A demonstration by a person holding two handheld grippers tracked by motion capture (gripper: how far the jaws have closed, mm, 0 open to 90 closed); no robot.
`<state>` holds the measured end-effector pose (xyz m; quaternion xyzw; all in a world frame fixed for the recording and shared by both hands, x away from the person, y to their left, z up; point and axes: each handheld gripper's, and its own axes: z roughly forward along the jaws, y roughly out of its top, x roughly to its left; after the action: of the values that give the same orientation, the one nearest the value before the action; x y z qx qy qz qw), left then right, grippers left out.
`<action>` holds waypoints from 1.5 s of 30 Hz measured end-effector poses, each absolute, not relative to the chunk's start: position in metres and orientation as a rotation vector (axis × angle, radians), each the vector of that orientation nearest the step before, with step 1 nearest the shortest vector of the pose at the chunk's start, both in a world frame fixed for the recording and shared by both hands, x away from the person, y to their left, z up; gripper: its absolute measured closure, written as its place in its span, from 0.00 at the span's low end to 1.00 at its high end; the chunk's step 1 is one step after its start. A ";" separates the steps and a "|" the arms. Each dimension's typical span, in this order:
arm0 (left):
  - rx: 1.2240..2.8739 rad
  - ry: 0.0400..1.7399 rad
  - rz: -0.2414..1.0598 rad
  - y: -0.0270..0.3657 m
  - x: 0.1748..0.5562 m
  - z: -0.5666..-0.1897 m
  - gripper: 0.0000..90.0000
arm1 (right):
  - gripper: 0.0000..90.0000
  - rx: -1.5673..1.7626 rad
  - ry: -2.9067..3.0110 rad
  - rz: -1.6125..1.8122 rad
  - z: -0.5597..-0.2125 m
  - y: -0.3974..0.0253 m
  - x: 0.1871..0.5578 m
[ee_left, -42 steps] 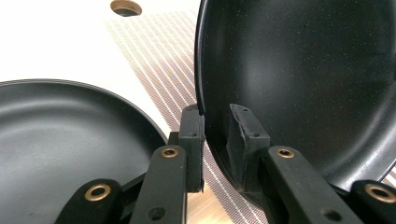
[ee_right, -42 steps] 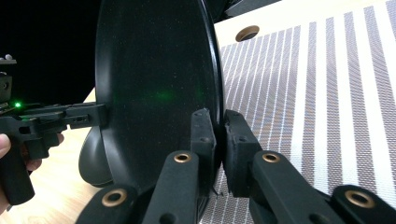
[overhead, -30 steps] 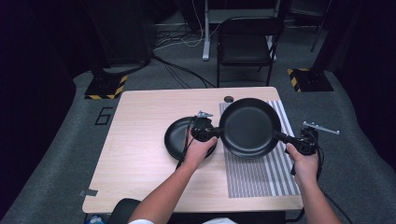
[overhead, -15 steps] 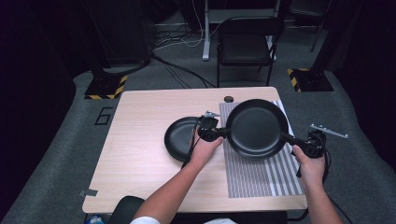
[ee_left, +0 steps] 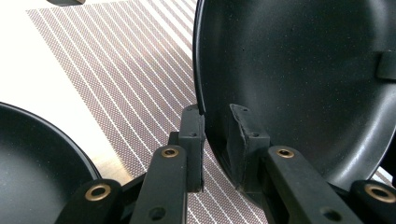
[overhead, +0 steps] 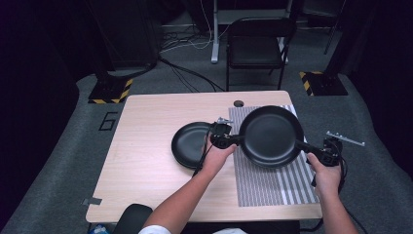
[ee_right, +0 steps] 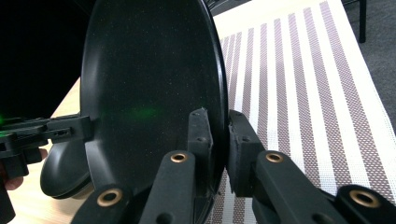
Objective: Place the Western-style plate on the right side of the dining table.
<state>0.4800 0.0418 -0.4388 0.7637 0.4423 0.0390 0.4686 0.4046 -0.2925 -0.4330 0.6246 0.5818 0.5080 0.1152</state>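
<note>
We clamp both grippers' fingers on opposite rims of a large black pan (overhead: pixel 270 135), left gripper (overhead: pixel 228 140) and right gripper (overhead: pixel 315 152), above a striped mat (overhead: pixel 272 187)

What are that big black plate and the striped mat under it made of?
The big black plate looks like matte speckled plastic or coated ceramic; hard to tell which. The striped mat looks like woven vinyl mesh, its fine weave clear in the left gripper view.
</note>
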 end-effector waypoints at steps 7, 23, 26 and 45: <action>1.878 1.092 0.094 0.038 0.482 -0.444 0.84 | 0.90 1.845 1.708 1.478 -0.438 -0.295 0.407; 1.892 1.110 0.087 0.030 0.488 -0.456 0.84 | 0.90 1.906 1.707 1.479 -0.453 -0.304 0.414; 1.887 1.121 0.086 0.030 0.489 -0.460 0.84 | 0.90 1.911 1.712 1.474 -0.456 -0.304 0.416; 1.898 1.177 0.065 0.027 0.494 -0.479 0.84 | 0.90 1.935 1.748 1.420 -0.471 -0.303 0.422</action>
<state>0.4943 0.0268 -0.4791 0.7636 0.4736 0.0260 0.4380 0.4224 -0.3026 -0.4709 0.6493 0.5864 0.4765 0.0863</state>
